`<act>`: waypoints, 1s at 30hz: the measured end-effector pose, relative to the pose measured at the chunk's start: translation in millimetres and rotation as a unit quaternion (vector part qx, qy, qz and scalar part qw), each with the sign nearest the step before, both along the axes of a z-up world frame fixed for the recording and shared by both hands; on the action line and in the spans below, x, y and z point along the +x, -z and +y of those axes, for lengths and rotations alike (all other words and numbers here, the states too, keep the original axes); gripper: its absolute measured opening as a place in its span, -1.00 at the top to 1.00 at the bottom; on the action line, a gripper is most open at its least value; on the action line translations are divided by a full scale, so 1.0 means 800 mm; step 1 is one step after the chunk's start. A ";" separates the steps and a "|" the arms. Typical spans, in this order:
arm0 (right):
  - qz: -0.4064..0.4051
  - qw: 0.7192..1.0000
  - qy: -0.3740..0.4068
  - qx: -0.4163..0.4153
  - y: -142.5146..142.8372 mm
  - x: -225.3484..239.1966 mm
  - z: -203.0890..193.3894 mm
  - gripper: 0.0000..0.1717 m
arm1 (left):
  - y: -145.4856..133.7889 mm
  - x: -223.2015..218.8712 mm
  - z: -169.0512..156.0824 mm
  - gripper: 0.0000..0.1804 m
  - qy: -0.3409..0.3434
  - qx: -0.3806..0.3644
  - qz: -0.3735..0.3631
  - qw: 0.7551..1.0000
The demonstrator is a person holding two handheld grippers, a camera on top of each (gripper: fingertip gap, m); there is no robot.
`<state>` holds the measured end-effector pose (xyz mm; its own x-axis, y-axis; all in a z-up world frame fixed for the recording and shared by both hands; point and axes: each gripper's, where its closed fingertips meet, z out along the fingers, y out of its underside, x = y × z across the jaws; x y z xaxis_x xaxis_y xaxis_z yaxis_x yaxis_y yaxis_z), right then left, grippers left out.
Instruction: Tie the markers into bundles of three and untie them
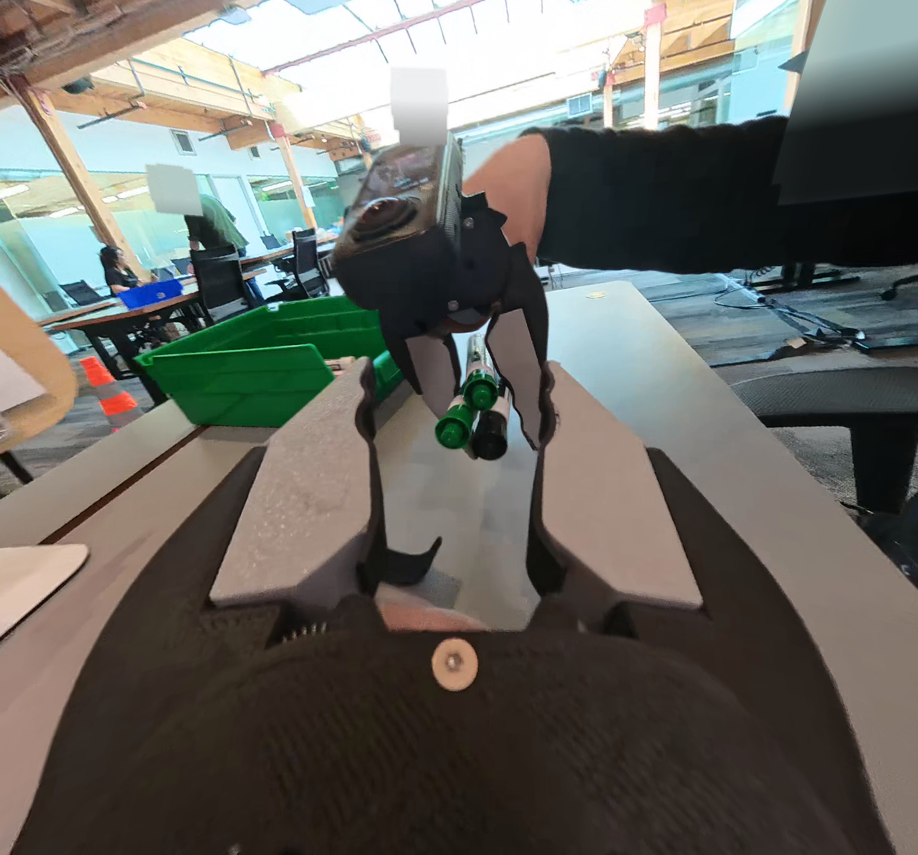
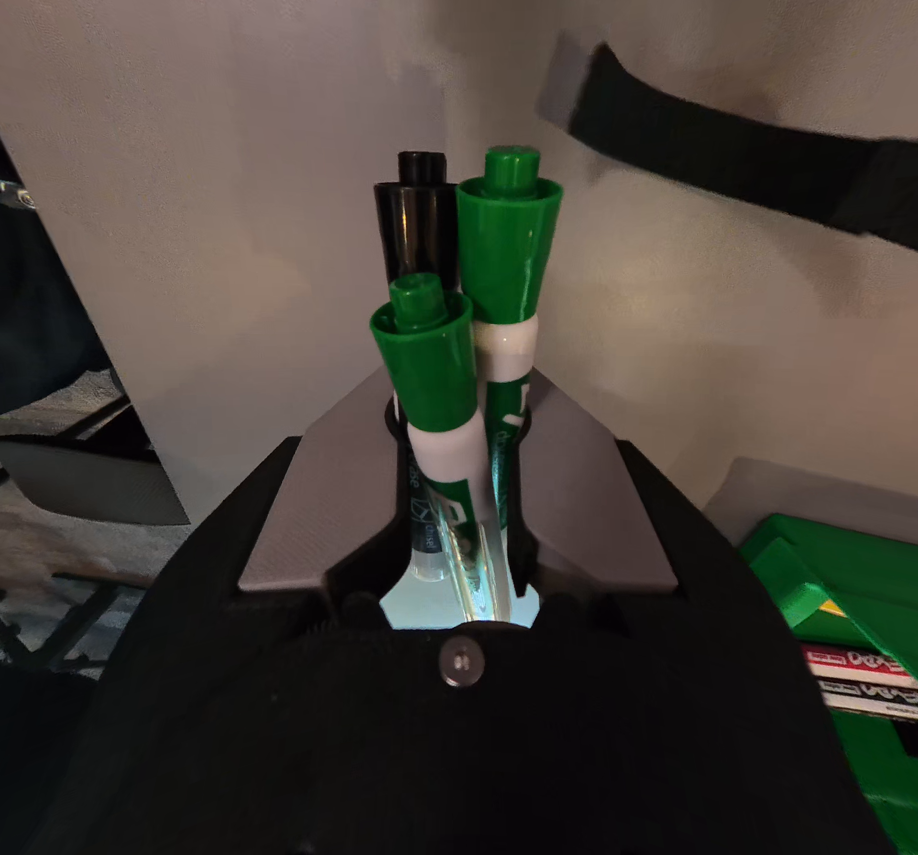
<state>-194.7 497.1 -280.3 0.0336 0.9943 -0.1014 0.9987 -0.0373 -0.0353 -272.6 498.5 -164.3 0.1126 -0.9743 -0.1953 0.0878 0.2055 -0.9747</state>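
Left wrist view, hidden: marker barrels run behind the right gripper (image 1: 489, 399); person's arm (image 1: 670, 195) cut off at right edge.
Left wrist view, setting: grey table (image 1: 646, 384), green bin (image 1: 248, 374), open office with skylight.
Left wrist view, fingers: left gripper (image 1: 454, 414) spread wide, nothing between the pads.
Right wrist view, hidden: barrel ends blurred near the gripper base; black strap (image 2: 720, 156) cut off at right.
Right wrist view, markers: two green-capped and one black-capped markers (image 2: 447, 334), clamped between both pads, caps pointing away over the table.
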 end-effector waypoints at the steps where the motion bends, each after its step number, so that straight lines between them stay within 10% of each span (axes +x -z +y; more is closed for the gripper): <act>1: 0.001 1.000 0.005 0.001 0.000 0.004 0.003 0.57 | 0.000 -0.008 0.003 0.26 0.000 -0.003 0.006 1.000; 17: -0.009 0.998 0.056 -0.013 0.028 0.050 0.035 0.57 | 0.121 -0.027 0.086 0.13 0.051 -0.125 0.287 0.948; 25: -0.027 0.998 0.047 -0.017 0.029 0.052 0.037 0.57 | 0.162 -0.003 0.097 0.03 0.086 -0.071 0.390 0.914; 30: -0.035 0.998 0.051 -0.016 0.029 0.050 0.038 0.57 | 0.164 0.019 0.108 0.35 0.073 -0.022 0.392 0.917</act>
<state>-154.5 527.8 -303.6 0.1431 0.9816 -0.1262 0.9895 -0.1395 0.0375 -257.6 584.9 -295.4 -0.1781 -0.9766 -0.1205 -0.6193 0.2064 -0.7576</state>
